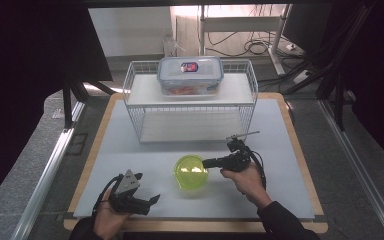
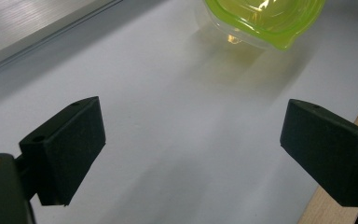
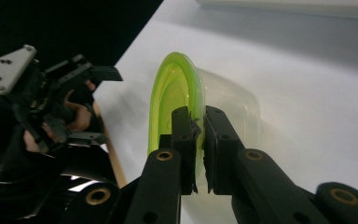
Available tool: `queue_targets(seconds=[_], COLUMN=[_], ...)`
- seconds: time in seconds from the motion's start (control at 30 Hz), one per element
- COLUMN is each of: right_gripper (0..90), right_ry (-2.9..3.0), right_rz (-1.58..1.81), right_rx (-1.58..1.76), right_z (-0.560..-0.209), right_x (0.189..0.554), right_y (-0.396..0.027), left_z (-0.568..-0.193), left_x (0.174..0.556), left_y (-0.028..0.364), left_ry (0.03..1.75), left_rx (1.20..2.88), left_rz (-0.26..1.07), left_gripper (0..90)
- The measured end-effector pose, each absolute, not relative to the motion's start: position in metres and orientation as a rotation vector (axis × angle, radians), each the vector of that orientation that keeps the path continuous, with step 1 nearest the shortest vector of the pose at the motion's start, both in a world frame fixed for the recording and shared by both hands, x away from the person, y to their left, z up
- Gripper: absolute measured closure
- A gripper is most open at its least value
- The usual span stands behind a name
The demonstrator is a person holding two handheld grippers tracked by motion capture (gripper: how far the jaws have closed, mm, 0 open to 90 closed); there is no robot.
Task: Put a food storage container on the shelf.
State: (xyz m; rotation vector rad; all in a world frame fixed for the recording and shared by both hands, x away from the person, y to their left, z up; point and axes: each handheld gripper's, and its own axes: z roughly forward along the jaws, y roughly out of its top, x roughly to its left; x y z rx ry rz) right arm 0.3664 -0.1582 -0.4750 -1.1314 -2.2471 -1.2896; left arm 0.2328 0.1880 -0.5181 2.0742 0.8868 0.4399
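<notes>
while the right gripper [image 3: 198,140] has its two black jaws pinched tight on the rim tab of the green lid [image 3: 175,100], the step in hand looks like the grasp itself, the lid about to be peeled off the clear container [image 3: 235,109] that sits under it on the white mat [image 1: 130,150], in front of the wire rack [image 1: 190,105] and between the two hands; in the high view this gripper [image 1: 206,163] reaches in level from the person's right, its tip at the lid's edge; judging from this, the next move calls for a steady pull on the tab, and probably for something to hold the light container down so it does not come up with the lid; the left gripper [image 2: 191,140] rests well apart near the front edge of the mat, jaws spread wide with nothing between them, free for that; farther off, a lidded storage box [image 1: 190,75] stands on the rack's upper shelf, with a red and blue label on its lid whose writing is too small to read
</notes>
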Motion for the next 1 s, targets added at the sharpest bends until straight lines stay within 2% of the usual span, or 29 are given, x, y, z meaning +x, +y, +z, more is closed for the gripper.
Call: queue_targets(seconds=[0.57,1.0], right_gripper=[84.3,84.3], right_ry=[-2.163,-2.114], right_rz=[-1.378,-1.467], right_rx=[-1.145,-1.136], right_z=[-0.458,-0.422], right_x=[0.370,0.377], right_y=[-0.171,-0.180], left_z=[-0.518,-0.518], left_x=[0.233,0.234], left_y=[0.189,0.190], left_ry=[0.893,0.894], left_rx=[2.065,2.062], left_rz=[0.435,0.427], left_gripper=[6.1,4.5])
